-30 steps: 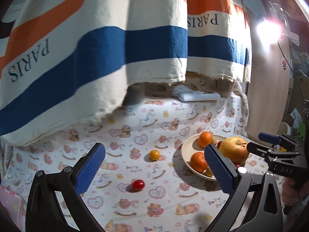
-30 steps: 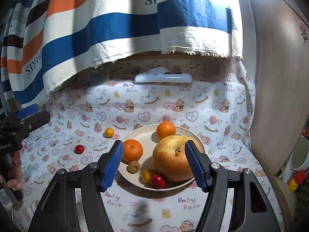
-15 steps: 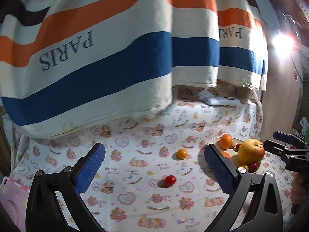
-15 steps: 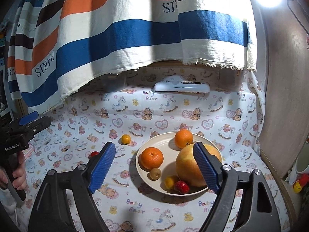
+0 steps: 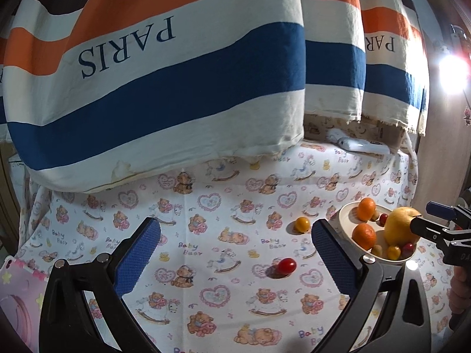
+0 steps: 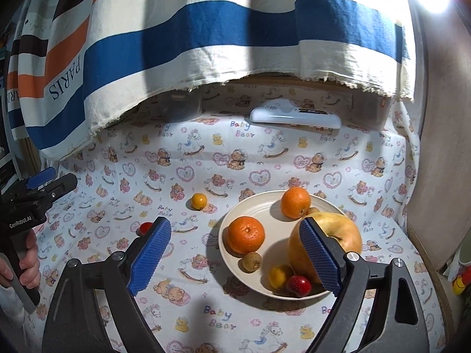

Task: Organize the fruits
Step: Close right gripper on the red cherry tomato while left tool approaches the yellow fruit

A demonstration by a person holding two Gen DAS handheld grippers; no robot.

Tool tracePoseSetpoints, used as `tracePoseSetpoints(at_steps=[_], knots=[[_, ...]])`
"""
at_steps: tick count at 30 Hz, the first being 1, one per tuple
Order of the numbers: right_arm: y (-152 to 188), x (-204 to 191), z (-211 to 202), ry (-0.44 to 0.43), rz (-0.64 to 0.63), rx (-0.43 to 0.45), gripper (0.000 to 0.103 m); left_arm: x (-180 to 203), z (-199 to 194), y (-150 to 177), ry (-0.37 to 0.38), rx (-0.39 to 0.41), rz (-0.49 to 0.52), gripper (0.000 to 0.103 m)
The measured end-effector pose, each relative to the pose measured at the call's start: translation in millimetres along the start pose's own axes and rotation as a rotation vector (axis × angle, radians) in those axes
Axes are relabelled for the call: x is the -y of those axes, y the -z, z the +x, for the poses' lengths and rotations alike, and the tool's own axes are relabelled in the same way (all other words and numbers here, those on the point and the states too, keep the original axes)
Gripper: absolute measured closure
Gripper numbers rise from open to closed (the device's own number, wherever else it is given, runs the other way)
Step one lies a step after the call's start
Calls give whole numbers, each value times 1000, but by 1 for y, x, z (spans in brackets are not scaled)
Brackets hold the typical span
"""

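Judging mostly done: plate [image 6: 235, 267] loaded, red tomato [image 5: 287, 265] and yellow one [image 5: 302, 224] left at nine o'clock, left gripper [image 5: 235, 260] spread empty, right gripper [image 6: 235, 260] opening empty

Cream plate [image 6: 235, 267]; orange tangerines [image 6: 246, 234]; red cherry tomato [image 5: 287, 265]; bear-print tabletop cloth [image 5: 206, 264]; blue-orange striped curtain [image 5: 176, 73]; blue gripper pads [image 6: 150, 256].

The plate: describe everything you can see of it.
The plate is round, shallow and cream-coloured, glossy like ceramic or plastic, though which is unclear. It sits flat on the bear-print cloth, on the right side of the table. It holds two oranges, a large yellow apple, a strawberry and several small fruits. No gripper touches it; two small fruits lie on the cloth to its left.
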State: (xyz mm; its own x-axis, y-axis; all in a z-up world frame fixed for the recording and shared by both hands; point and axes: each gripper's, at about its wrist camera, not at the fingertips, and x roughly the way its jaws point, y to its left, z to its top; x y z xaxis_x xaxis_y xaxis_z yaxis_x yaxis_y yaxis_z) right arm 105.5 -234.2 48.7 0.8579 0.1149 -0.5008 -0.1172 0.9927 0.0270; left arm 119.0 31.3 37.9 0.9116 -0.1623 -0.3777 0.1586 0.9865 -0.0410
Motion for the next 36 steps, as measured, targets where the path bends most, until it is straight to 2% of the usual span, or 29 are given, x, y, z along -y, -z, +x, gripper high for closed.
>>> tracePoseSetpoints(at_steps=[3,6,14,17,24,26,28,35,36], knots=[[-3,-9,8,-16,-12,-13,12,-5,4,0,-15,-17,-7,1],[-2,-19,21,-30,-21,-35,2,-13,9,1,-50,-60,-36,1],[-2,-56,60,-111,-60,-106,1,-33,23,4,-71,-149,-116,1],[-1,-74,82,-148,-92,-170,1,-38,24,5,-85,-151,-129,1],[3,-101,117,-155,-116,-252,2,-56,21,0,-126,-147,-176,1],[4,-103,124,-169,-100,-275,10,-62,18,-2,-131,-138,-197,1],[5,-105,132,-177,-90,-295,13,-66,16,-3,-146,-127,-206,1],[9,-112,154,-225,-87,-361,46,-64,18,-3,-158,-129,-184,1],[10,-113,155,-228,-93,-365,47,-63,18,-2,-159,-130,-179,1]])
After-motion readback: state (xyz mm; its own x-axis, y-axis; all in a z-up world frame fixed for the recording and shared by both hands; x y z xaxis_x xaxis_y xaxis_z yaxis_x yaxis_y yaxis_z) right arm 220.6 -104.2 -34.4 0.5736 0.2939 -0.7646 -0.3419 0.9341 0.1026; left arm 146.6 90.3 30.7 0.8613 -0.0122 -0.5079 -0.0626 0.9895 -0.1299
